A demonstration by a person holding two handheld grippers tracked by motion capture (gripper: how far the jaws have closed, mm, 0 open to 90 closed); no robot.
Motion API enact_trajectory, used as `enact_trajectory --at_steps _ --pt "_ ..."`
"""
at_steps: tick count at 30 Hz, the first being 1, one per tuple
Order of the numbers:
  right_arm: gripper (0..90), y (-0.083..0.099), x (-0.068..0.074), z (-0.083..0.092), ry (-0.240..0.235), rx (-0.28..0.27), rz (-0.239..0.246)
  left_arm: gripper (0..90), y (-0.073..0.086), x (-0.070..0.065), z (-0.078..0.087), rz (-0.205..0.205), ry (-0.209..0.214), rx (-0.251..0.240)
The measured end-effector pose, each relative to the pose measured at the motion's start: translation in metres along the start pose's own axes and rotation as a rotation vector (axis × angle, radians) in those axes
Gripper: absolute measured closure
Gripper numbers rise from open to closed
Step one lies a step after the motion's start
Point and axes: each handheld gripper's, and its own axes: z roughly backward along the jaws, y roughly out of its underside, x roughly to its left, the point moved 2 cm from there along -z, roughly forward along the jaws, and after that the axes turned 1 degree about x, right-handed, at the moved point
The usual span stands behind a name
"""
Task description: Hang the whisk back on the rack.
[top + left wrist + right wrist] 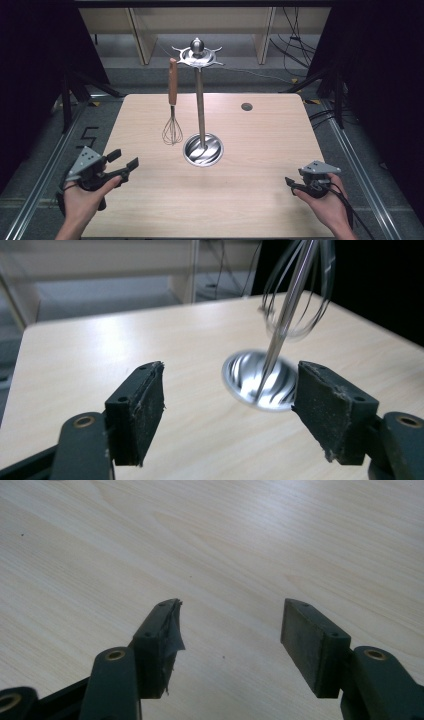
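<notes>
A metal utensil stand (200, 105) rises from a round shiny base (203, 149) at the table's middle, with a hooked crown on top. A whisk (172, 100) with a wooden handle hangs from one hook, left of the pole, its wires just above the table. My left gripper (126, 158) is at the table's near left edge, open and with nothing in it, pointing toward the stand. Its own view shows the base (260, 380) and the blurred whisk wires (295, 295) beyond the open left gripper (230, 372). My right gripper (291, 183) is low at the near right; this right gripper (231, 605) is open over bare wood.
The light wooden table (260, 150) has a small dark round hole (246, 106) at the back right. Metal rails run along the floor on both sides. Pale shelving and loose cables (292, 45) lie behind the table.
</notes>
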Motion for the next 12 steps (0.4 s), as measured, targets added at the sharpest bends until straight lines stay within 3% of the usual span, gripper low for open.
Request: enact_trajectory --at_steps 2,4,6,8,9,10,12 --pt "41.5 0.000 0.000 0.000 0.002 0.003 -0.008 28.4 0.025 0.000 -0.008 0.019 -0.001 0.020" --pt "41.5 0.000 0.000 0.000 0.002 0.002 -0.004 28.8 0.033 -0.001 -0.009 0.021 -0.012 0.047" --pt "41.5 0.000 0.000 -0.001 0.001 0.004 -0.001 29.0 0.044 0.002 -0.013 -0.021 0.000 0.078" --pt "41.5 0.000 0.001 -0.001 0.000 0.005 -0.001 29.0 0.047 0.002 -0.013 -0.013 -0.020 0.099" --pt "41.5 0.000 0.000 -0.002 -0.010 -0.003 0.003 29.0 0.046 0.005 -0.016 -0.047 0.002 0.092" --pt "41.5 0.000 0.000 -0.002 -0.012 -0.005 0.004 28.9 0.047 0.005 -0.015 -0.021 -0.015 0.097" --pt "41.5 0.000 0.000 -0.003 -0.011 0.000 0.004 28.9 0.046 0.008 -0.016 -0.019 -0.017 0.090"
